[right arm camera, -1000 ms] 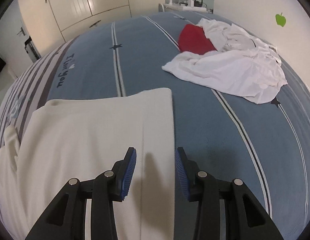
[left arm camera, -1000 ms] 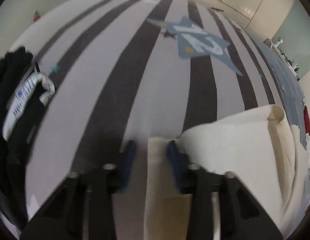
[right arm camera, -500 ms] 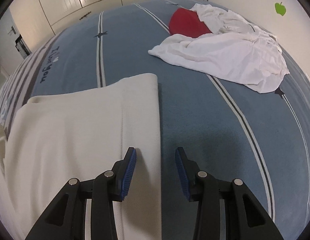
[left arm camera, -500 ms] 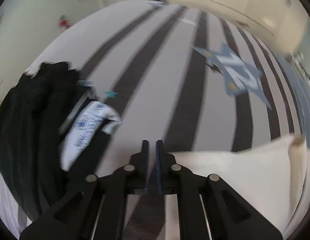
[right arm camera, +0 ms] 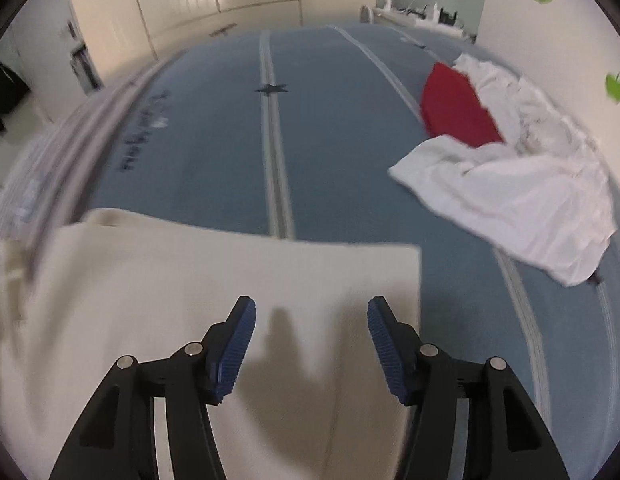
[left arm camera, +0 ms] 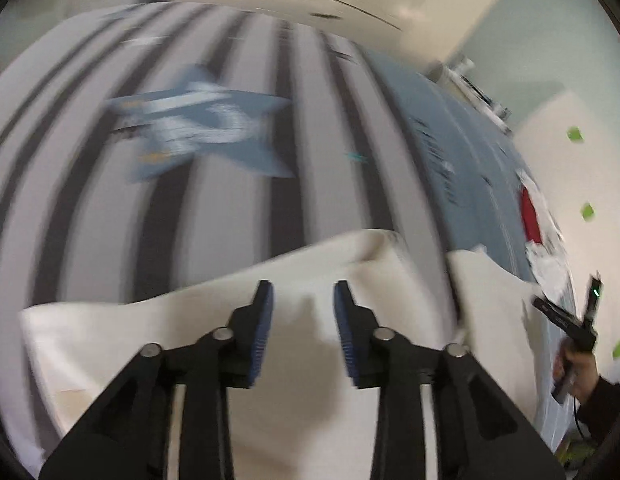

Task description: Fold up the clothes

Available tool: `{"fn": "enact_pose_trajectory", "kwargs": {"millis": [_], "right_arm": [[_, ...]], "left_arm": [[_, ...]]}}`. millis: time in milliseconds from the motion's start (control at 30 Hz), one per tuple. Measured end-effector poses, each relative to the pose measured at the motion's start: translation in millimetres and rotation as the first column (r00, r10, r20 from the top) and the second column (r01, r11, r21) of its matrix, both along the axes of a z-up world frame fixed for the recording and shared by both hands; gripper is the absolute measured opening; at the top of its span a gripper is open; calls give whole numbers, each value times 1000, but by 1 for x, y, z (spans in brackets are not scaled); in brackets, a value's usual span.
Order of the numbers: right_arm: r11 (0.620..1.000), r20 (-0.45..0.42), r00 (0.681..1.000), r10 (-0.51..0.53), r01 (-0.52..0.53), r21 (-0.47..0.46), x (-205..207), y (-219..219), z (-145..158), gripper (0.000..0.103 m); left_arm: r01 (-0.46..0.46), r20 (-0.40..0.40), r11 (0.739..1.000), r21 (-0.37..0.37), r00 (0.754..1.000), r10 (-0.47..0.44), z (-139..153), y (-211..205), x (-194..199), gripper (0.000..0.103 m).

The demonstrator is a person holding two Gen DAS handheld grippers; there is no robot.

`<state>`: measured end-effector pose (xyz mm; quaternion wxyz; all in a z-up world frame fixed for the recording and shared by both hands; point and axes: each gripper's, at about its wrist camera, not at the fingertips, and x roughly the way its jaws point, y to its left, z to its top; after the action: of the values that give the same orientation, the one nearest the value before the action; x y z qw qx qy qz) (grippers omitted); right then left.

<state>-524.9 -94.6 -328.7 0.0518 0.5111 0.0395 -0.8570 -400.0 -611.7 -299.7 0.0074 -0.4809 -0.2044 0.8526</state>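
1. Now the left tool (left arm camera: 303, 300) hangs above the cream garment (left arm camera: 238, 344), its blue pads apart and opening; a moment ago they were pressed together on the cloth's edge. Nothing sits between the pads; the cloth lies below them.
2. Beneath and to both sides of the left tool, the cream garment lies spread on the bed (left arm camera: 110, 208), with one raised fold just ahead and to the right of the tool. The dark clothing pile seen earlier to its left is no longer in view.
3. Far right of the left tool, a person's hand (left arm camera: 574, 364) holds the other tool's handle.
4. The right tool (right arm camera: 311, 320) also hovers over the cream garment (right arm camera: 182, 280), its pads spread wider than before and opening, with nothing pinched.
5. Earlier the cloth's right edge ran between the right tool's pads; now that edge lies just outside the right pad, so both pads are over cloth.
6. Ahead and to the right of the right tool, well apart, a crumpled white garment (right arm camera: 510, 192) and a red garment (right arm camera: 454, 108) lie on the blue bedspread (right arm camera: 330, 128).
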Motion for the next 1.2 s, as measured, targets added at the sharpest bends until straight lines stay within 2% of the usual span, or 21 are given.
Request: {"fn": "enact_pose_trajectory", "kwargs": {"millis": [67,167,200,233,267,300,333,367,400,433,467,567,667,733,800,833,900,1000,1067,1133,1200], "right_arm": [[997,14,999,-51,51,52,-11,6,-9,55],[992,16,994,-110,108,59,-19,18,-16,55],[993,21,994,-105,103,58,-21,18,-18,55],[994,26,995,-100,98,57,-22,19,-20,55],[994,31,995,-95,93,56,-23,19,-22,55],[995,36,995,-90,88,55,-24,20,-24,54],[995,41,996,-85,83,54,-25,20,-26,50],[996,40,996,-78,76,52,-26,21,-26,37],[996,32,997,-69,68,49,-26,22,-24,30],[997,23,998,-64,63,48,-25,23,-21,17],[997,12,998,-63,63,48,-24,25,-18,12],[998,-1,999,-52,52,42,-22,34,-14,11],[998,8,998,-69,69,-4,-21,47,-15,11],[995,11,996,-84,85,-48,-22,50,-13,12],[993,15,995,-97,98,-72,-23,52,-13,13],[993,13,996,-92,93,-71,-22,52,-13,13],[995,10,997,-78,79,-68,-21,51,-13,13],[996,8,998,-59,59,-68,-20,51,-13,13],[994,13,998,-61,62,-85,-20,53,-13,13],[995,13,998,-54,55,-83,-19,52,-12,13],[996,13,999,-44,45,-76,-19,50,-12,13]], "left_arm": [[47,-14,999,-2,999,-47,2,23,-14,38],[82,-13,997,4,997,-81,7,48,-13,40],[87,8,996,-16,996,-87,4,56,-17,40],[82,42,994,-69,996,-80,-5,58,-29,37],[87,62,992,-96,995,-81,-6,61,-35,15],[91,77,989,-116,994,-82,-12,63,-38,7],[85,92,985,-150,993,-72,-14,64,-39,7],[85,89,984,-158,993,-72,-14,64,-41,6],[76,74,982,-171,995,-64,-11,64,-42,6],[67,60,981,-184,997,-57,-8,65,-43,6],[60,47,981,-183,997,-53,-3,66,-47,6],[75,40,975,-207,997,-68,5,73,-60,6],[88,106,972,-219,992,-66,-3,77,-72,8],[49,130,974,-222,991,-20,1,74,-73,10],[-20,21,976,-215,999,25,23,69,-67,23],[-25,-13,975,-219,1000,22,31,70,-64,30],[15,-88,975,-222,995,-35,50,83,-60,32],[164,-50,969,-186,983,-176,47,116,-64,32],[244,4,957,-160,969,-246,35,140,-67,32],[270,61,952,-145,963,-264,19,156,-71,32],[259,91,959,-111,964,-250,5,165,-77,32]]}}
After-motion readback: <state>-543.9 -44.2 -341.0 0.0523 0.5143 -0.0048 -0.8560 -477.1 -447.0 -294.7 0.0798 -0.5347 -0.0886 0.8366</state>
